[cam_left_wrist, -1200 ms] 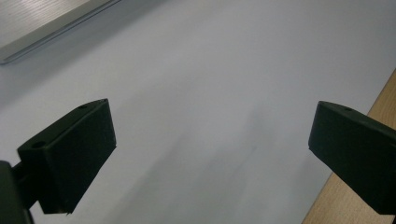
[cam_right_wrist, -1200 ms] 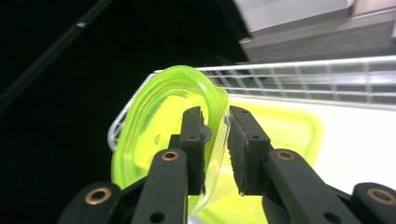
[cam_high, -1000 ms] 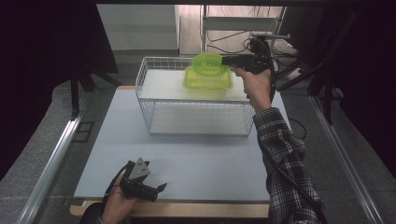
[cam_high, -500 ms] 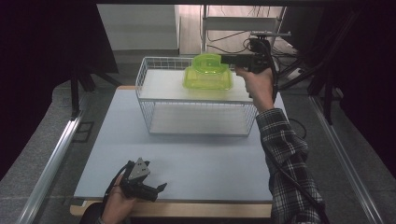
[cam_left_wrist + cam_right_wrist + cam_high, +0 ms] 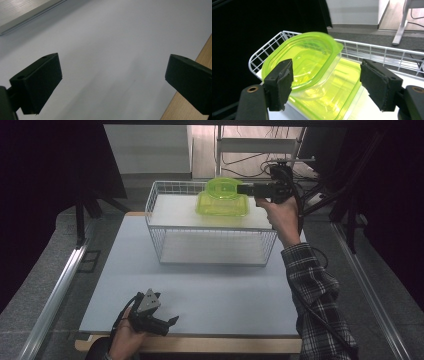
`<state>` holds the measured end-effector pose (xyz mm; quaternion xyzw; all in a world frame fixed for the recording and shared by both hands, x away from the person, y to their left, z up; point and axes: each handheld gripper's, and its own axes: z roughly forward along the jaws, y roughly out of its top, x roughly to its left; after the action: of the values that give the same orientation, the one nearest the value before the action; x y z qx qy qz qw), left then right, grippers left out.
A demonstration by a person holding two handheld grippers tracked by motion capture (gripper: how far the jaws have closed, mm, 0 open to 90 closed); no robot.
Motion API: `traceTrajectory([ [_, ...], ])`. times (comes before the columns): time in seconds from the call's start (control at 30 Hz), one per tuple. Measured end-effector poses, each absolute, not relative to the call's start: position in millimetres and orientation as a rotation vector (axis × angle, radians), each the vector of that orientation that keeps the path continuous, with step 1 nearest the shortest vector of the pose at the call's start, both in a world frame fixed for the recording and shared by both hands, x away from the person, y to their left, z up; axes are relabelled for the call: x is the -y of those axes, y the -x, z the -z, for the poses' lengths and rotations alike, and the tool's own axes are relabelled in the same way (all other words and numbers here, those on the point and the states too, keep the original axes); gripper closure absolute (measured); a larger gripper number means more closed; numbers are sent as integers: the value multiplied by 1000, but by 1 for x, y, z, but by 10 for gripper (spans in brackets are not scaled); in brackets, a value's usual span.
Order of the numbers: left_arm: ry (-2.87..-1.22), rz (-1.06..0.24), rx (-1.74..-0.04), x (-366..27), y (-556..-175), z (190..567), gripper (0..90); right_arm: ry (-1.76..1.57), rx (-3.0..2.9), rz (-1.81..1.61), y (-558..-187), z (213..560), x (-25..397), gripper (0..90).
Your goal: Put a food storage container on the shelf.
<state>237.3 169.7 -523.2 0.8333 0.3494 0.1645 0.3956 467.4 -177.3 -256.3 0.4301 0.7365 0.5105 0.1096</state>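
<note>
Green tubs on the wire rack, open jaws just short of them.

High view: right gripper (image 5: 243, 189) held level at the edge of the green containers (image 5: 222, 200) atop the wire basket (image 5: 212, 242); left gripper (image 5: 170, 322) resting near the front edge of the table (image 5: 225, 290). Left gripper view: jaws spread wide over bare tabletop. Right gripper view: jaws parted, gripping nothing, with the stacked containers (image 5: 312, 72) lying ahead, between and beyond the pads.

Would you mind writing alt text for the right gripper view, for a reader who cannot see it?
Two open black jaws of the right gripper frame a translucent green container tilted over a green lid, both on the top shelf of a white wire rack. Behind lie a dark curtain and grey floor.
</note>
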Motion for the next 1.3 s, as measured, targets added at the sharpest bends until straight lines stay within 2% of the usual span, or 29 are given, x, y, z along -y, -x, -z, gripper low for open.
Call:
traceTrajectory([
  [0.6,-2091,-397,-893,-171,-238,522,15,-1121,-2220,-1465,-442,270,177,109],
  [1.3,-2101,-396,-894,-169,-238,523,17,-1015,-2244,-1410,-418,294,179,57],
])
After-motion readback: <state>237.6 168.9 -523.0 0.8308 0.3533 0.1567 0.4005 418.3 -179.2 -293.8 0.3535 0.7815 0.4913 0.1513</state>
